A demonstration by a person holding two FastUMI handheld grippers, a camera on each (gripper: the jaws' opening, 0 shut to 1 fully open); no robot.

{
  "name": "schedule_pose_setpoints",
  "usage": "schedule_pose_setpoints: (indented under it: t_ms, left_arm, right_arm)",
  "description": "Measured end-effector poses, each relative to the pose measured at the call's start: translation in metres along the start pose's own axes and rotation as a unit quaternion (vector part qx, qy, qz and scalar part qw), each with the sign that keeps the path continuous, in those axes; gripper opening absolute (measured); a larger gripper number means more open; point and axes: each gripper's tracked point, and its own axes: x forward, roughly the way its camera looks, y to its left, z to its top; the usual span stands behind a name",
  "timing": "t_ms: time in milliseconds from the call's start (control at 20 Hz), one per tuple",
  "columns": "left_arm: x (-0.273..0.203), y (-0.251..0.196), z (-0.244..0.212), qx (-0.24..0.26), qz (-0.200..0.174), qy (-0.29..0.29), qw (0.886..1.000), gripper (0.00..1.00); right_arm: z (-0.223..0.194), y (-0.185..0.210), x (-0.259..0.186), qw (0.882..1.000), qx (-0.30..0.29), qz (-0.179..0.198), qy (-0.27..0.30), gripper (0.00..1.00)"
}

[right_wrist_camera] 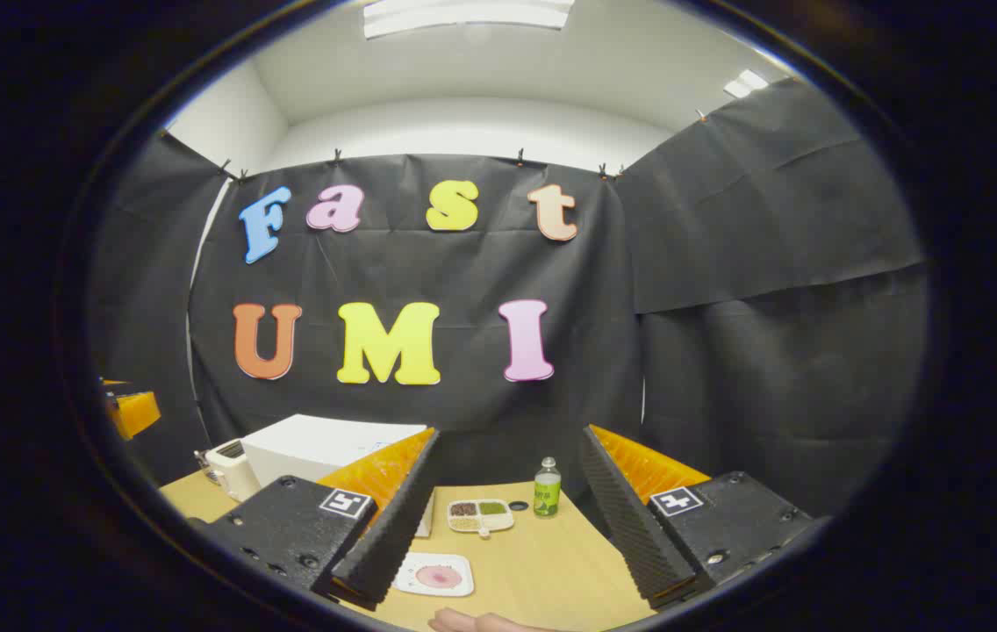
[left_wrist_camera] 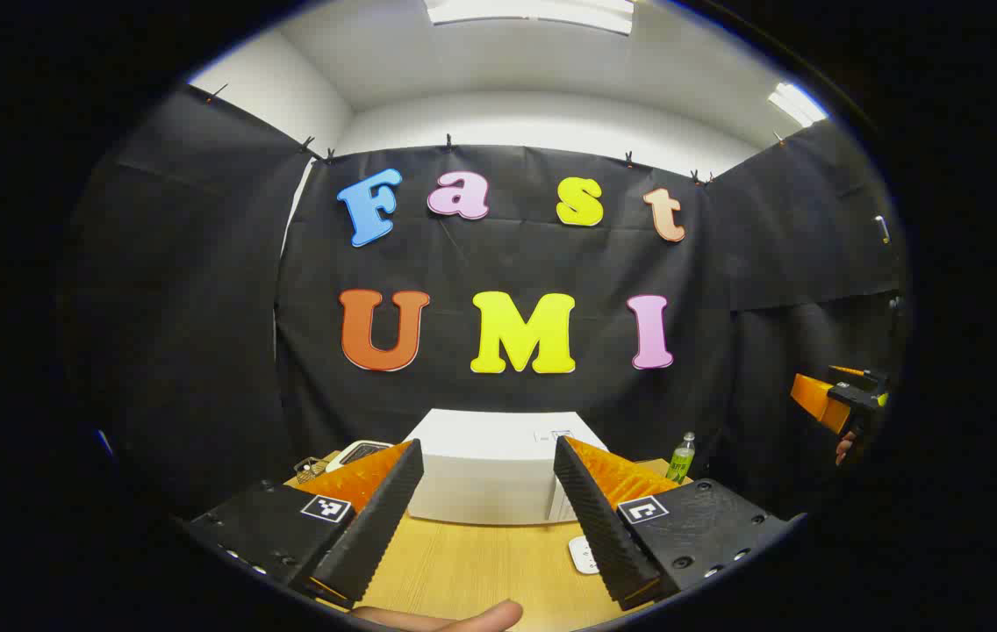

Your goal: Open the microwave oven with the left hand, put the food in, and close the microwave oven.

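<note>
in the left gripper view, the left gripper [left_wrist_camera: 488, 513] hung above the near edge of the wooden table [left_wrist_camera: 463, 570] with its two ribbed fingers [left_wrist_camera: 376, 518] spread wide apart and nothing between them. the white microwave oven [left_wrist_camera: 494, 470] stood straight ahead at the back of the table, framed in the gap between the fingers, well apart from them, its door closed. a green bottle [left_wrist_camera: 682, 457] stood to the right of the oven, and a toaster [left_wrist_camera: 356, 453] peeked out to its left. a white plate [left_wrist_camera: 584, 555] showed partly beside the right finger. the right gripper [left_wrist_camera: 836, 399] showed far off at the right edge, its state not clear there. a fingertip [left_wrist_camera: 463, 617] lay at the bottom edge.

in the right gripper view, the right gripper [right_wrist_camera: 507, 527] was also held above the table [right_wrist_camera: 551, 562], fingers [right_wrist_camera: 393, 527] wide apart and empty. the microwave oven [right_wrist_camera: 314, 449] sat off to the left, beyond the left finger, with the toaster [right_wrist_camera: 226, 470] beside it. the plate of pink food [right_wrist_camera: 435, 576] lay on the table below and between the fingers, close to the left one but not touched. a divided tray [right_wrist_camera: 480, 515] and the green bottle [right_wrist_camera: 547, 488] lay farther back.
</note>
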Motion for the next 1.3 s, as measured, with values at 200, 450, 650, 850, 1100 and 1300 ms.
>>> schedule_pose_setpoints:
  t_ms: [200, 450, 650, 850, 1100, 1300]
  left_arm:
    - [-0.004, -0.005, 0.012, 0.003, -0.004, -0.009, 1.000, 0.82]
    - [-0.005, -0.008, 0.028, 0.003, -0.006, -0.015, 1.000, 0.82]
    - [-0.007, -0.015, 0.029, -0.001, -0.010, -0.015, 1.000, 0.94]
    - [-0.003, -0.020, 0.020, -0.014, -0.004, 0.001, 1.000, 0.94]
    - [0.021, -0.031, 0.012, -0.014, -0.004, -0.002, 1.000, 0.94]
    - [0.048, -0.032, -0.006, -0.004, 0.008, 0.004, 1.000, 0.94]
  right_arm:
    - [0.006, -0.009, -0.001, 1.000, 0.006, -0.003, -0.004, 1.00]
    - [0.021, -0.017, -0.006, 1.000, 0.014, -0.007, -0.013, 0.91]
    - [0.031, -0.022, -0.008, 1.000, 0.008, -0.007, -0.021, 0.91]
    - [0.031, -0.023, -0.012, 1.000, 0.008, -0.003, -0.024, 0.91]
    - [0.026, -0.027, -0.009, 0.999, 0.023, 0.001, -0.028, 0.91]
    - [0.023, -0.031, -0.005, 0.999, 0.027, 0.010, -0.033, 0.91]
